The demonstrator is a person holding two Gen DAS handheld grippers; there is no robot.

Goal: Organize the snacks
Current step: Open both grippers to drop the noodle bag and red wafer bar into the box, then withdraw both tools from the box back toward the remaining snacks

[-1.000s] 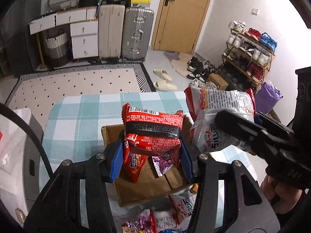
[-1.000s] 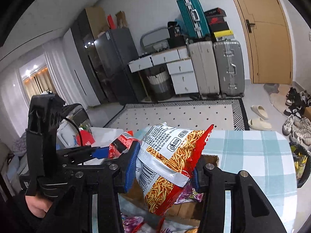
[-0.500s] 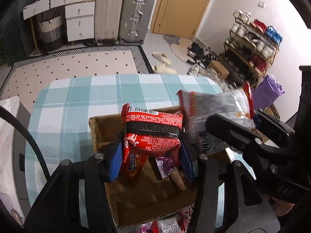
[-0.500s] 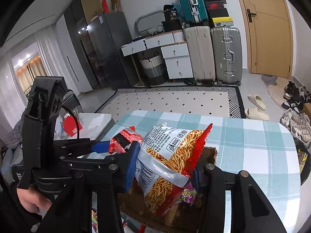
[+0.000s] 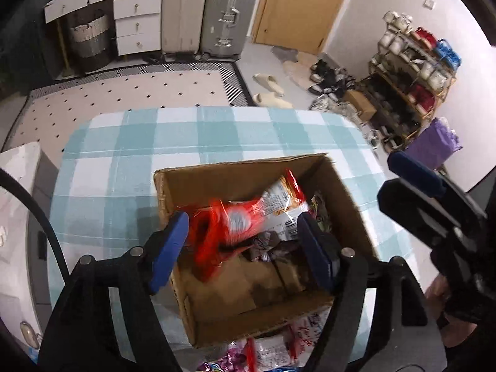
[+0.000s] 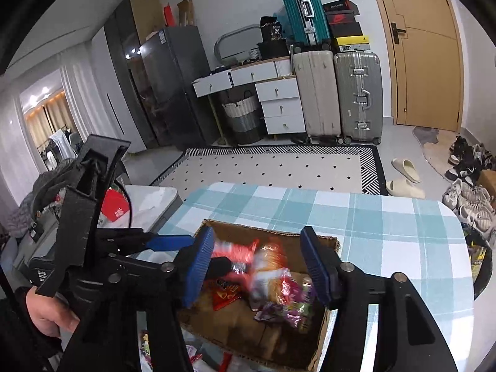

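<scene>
snacks in the box on a checked table

the left gripper (image 5: 241, 245) and the right gripper (image 6: 259, 263) both hang over the cardboard box (image 5: 248, 167) with jaws spread wide, gripping nothing; a blurred red snack bag (image 5: 226, 226) and an orange-and-white snack bag (image 5: 279, 198) are inside the box, on top of other packets; the box stands on a table (image 5: 124, 161) with a teal and white checked cloth; behind it lie a dotted rug (image 6: 266, 167), two suitcases (image 6: 338, 93), white drawers (image 6: 279, 105), a wooden door (image 6: 424, 46) and a shoe rack (image 5: 412, 74).

A home: suitcases (image 6: 356, 96), shoe rack (image 5: 412, 71), fridge (image 6: 173, 86), checked tablecloth (image 5: 217, 130).
</scene>
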